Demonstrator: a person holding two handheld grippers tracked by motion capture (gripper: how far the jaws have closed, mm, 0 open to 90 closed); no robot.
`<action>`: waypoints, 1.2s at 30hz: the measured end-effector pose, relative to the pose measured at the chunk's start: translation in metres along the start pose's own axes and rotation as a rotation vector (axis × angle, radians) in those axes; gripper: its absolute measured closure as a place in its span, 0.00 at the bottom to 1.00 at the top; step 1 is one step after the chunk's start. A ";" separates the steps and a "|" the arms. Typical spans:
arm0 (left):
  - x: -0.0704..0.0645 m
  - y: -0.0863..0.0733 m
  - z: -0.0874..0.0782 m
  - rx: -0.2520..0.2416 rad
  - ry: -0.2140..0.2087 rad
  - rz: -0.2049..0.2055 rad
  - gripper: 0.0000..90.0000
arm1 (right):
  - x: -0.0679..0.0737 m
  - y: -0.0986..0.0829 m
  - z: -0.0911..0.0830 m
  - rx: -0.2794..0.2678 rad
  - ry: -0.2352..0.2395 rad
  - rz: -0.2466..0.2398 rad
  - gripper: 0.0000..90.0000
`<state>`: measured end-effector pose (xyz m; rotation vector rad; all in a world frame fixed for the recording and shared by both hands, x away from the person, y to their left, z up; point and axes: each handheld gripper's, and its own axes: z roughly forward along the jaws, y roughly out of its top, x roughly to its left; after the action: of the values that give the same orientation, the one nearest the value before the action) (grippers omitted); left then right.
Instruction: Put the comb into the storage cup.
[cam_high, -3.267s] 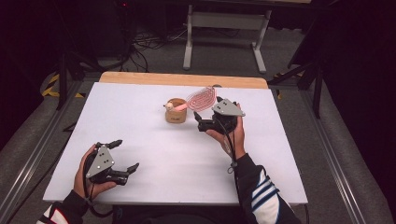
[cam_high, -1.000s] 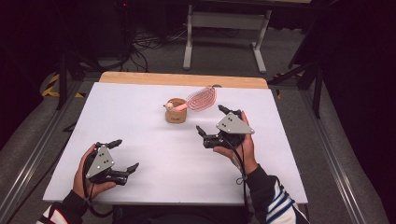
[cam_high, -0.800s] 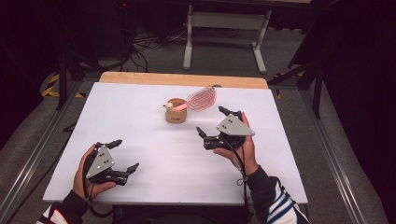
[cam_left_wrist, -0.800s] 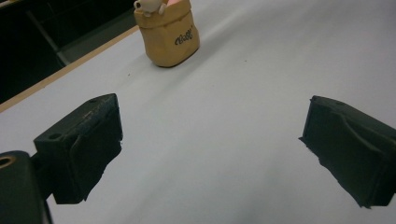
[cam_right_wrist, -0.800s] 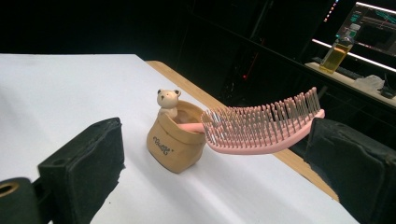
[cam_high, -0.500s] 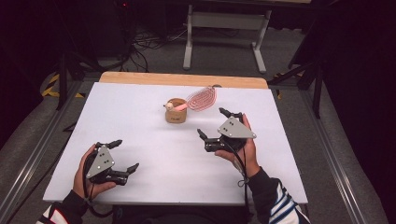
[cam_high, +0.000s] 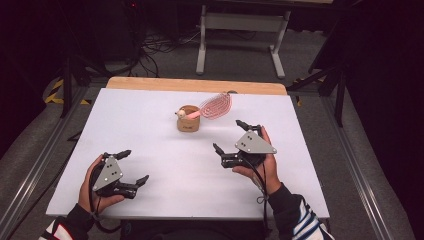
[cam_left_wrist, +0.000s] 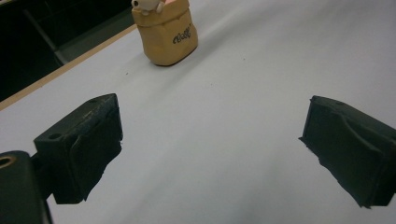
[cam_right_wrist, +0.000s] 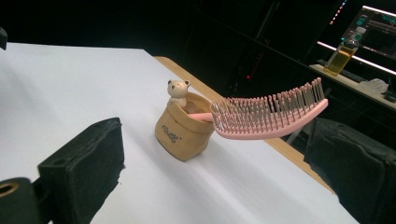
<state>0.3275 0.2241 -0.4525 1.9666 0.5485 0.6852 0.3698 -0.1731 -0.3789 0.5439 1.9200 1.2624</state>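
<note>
A tan cup (cam_high: 188, 120) with a bear figure on its rim stands on the white table (cam_high: 150, 115). A pink brush (cam_high: 216, 105) sits handle-down inside the cup, head overhanging. The right hand-held gripper (cam_high: 231, 136) hovers near the cup, jaws spread, empty. The left hand-held gripper (cam_high: 134, 167) rests well apart from the cup, jaws spread, empty.

The tan cup (cam_left_wrist: 166, 35) bears small cursive lettering, too blurred to read.
</note>
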 end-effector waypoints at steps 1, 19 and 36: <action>0.000 0.000 0.000 0.001 0.001 -0.001 0.07 | 0.001 -0.001 -0.001 -0.001 0.002 -0.002 0.06; 0.000 0.000 0.001 0.006 0.002 0.003 0.07 | 0.005 -0.012 -0.012 0.016 0.018 -0.008 0.06; -0.001 -0.001 0.001 0.009 -0.005 0.003 0.07 | 0.002 -0.029 -0.020 0.025 0.015 -0.009 0.06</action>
<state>0.3275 0.2236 -0.4537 1.9774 0.5464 0.6813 0.3546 -0.1953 -0.4016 0.5386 1.9508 1.2418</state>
